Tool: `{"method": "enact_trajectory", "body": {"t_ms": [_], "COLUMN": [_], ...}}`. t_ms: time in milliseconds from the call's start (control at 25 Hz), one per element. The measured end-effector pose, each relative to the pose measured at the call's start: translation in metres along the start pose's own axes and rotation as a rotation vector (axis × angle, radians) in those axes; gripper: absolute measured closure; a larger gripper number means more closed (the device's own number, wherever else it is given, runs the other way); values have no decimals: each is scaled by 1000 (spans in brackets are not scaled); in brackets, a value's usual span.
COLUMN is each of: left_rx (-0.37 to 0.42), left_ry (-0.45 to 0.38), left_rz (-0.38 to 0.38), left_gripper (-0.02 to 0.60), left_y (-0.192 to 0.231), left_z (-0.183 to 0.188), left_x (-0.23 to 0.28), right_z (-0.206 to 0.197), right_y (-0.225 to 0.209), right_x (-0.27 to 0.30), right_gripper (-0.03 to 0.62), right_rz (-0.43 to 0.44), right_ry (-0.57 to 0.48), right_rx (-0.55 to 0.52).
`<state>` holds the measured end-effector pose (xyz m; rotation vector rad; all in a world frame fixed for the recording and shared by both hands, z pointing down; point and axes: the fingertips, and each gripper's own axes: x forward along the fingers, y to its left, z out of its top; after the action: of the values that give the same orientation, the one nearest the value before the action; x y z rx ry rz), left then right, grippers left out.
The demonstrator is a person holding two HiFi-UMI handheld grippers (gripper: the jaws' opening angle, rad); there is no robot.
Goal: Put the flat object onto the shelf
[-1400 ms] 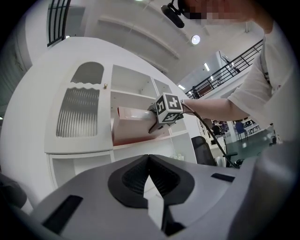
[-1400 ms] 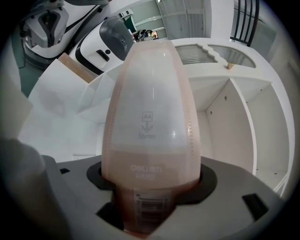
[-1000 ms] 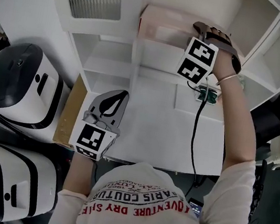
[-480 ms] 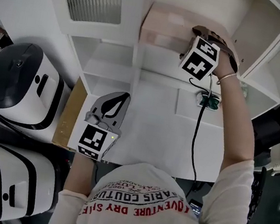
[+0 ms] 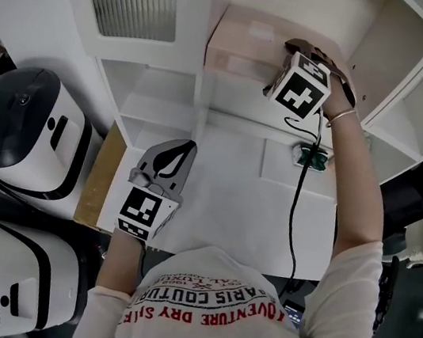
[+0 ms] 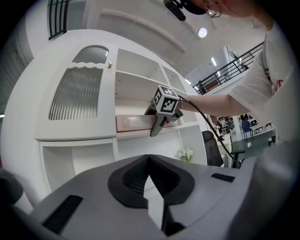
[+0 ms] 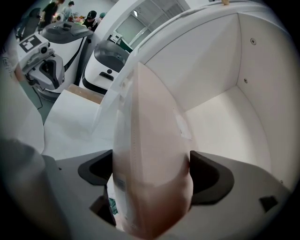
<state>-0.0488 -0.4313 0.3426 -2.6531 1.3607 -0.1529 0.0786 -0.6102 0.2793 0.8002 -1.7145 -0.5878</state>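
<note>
The flat object (image 5: 244, 45), a pale pink flat pack, lies on its side in an upper compartment of the white shelf unit (image 5: 241, 85). My right gripper (image 5: 289, 50) is raised to it. In the right gripper view the pack (image 7: 150, 154) fills the space between the jaws, which are opening around it, and the compartment's floor (image 7: 229, 117) runs off behind. My left gripper (image 5: 186, 145) hangs low over the white table, shut and holding nothing. The left gripper view shows its tips (image 6: 149, 159) meeting, with the pack (image 6: 133, 123) and right gripper (image 6: 157, 125) far off.
Two white and black machines (image 5: 29, 134) (image 5: 9, 275) stand at the left. A brown board (image 5: 102, 174) lies at the white table's (image 5: 230, 199) left edge. A green device (image 5: 310, 157) with a black cable sits on the table. A black chair (image 5: 412, 182) is at the right.
The right gripper has pushed the pack a little further into the compartment and moved slightly left. The left gripper has hardly moved.
</note>
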Motion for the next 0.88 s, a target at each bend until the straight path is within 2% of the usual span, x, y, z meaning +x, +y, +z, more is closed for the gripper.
{"method": "enact_trajectory", "body": {"t_ms": [280, 440, 560, 600, 680, 840, 880], "left_rx": [-8, -9, -22, -18, -3, 5, 3], "left_ry": [-6, -13, -22, -21, -22, -31, -32], "left_rz": [-4, 24, 39, 37, 32, 27, 23], "left_gripper": [568, 568, 568, 568, 568, 568, 568], "left_y": [-8, -8, -10, -13, -18, -23, -24], "left_z": [4, 6, 8, 8, 10, 14, 15], "left_x": [-4, -16, -25, -28, -32, -41, -43], "right_z": [4, 4, 3, 5, 7, 6, 5], "right_y": [-2, 8, 15, 15, 13, 25, 30], "right_x": [-12, -32, -47, -54, -69, -96, -102], "right_gripper": [117, 121, 148, 177, 356, 523, 544], "right_rz": [-88, -85, -151, -196, -294, -391, -400], "right_ry": [-45, -57, -61, -76, -111, -169, -183], "right_rx": [-23, -12, -12, 0, 39, 149, 174]}}
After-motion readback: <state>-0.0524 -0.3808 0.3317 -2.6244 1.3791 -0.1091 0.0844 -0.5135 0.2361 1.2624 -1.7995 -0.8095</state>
